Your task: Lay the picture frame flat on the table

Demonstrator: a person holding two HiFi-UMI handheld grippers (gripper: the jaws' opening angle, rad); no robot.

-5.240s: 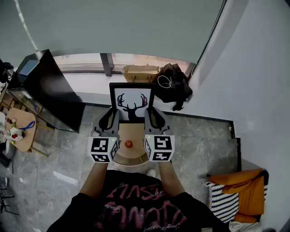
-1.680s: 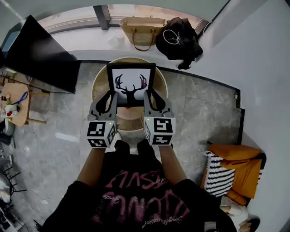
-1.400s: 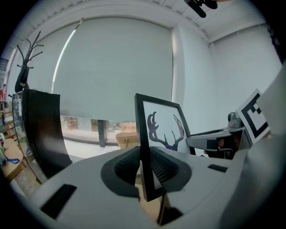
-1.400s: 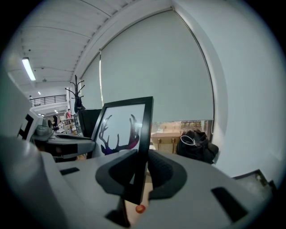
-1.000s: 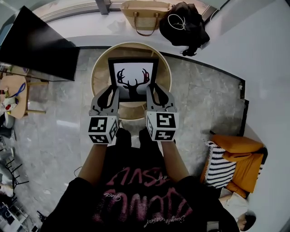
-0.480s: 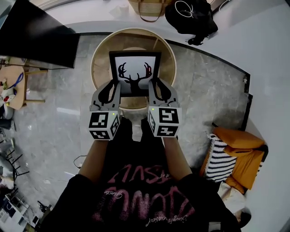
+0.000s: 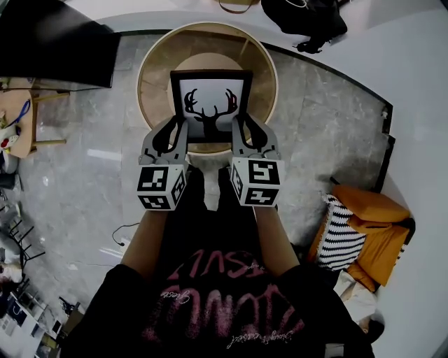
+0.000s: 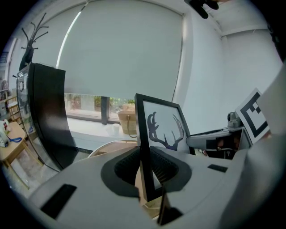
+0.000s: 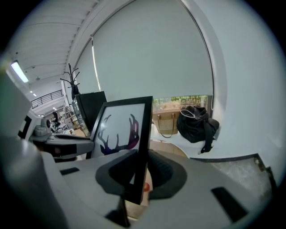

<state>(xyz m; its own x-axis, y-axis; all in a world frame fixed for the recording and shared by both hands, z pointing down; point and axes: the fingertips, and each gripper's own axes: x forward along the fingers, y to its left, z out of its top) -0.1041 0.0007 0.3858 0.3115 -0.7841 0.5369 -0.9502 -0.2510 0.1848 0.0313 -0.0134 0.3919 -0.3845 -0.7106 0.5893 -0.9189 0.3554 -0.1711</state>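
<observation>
The black picture frame (image 7: 210,105) with a deer-antler print is held over the round wooden table (image 7: 150,77), its face towards the head camera. My left gripper (image 7: 173,138) is shut on its left side edge and my right gripper (image 7: 245,135) on its right side edge. In the left gripper view the frame's edge (image 8: 144,147) stands upright between the pads of my left gripper (image 8: 145,169). The right gripper view shows the frame's other edge (image 9: 141,147) pinched in my right gripper (image 9: 138,173). I cannot tell whether the frame's bottom touches the table.
A small red object (image 9: 146,186) lies on the table under the frame. A black flat panel (image 7: 56,42) stands at the left and a black bag (image 7: 308,17) lies beyond the table. An orange cushion with a striped bag (image 7: 367,227) sits at the right, on the grey marble floor (image 7: 329,119).
Both grippers have stayed shut on the frame's sides. The frame has come from the table's far edge to over its middle, and the view has tipped further down.
</observation>
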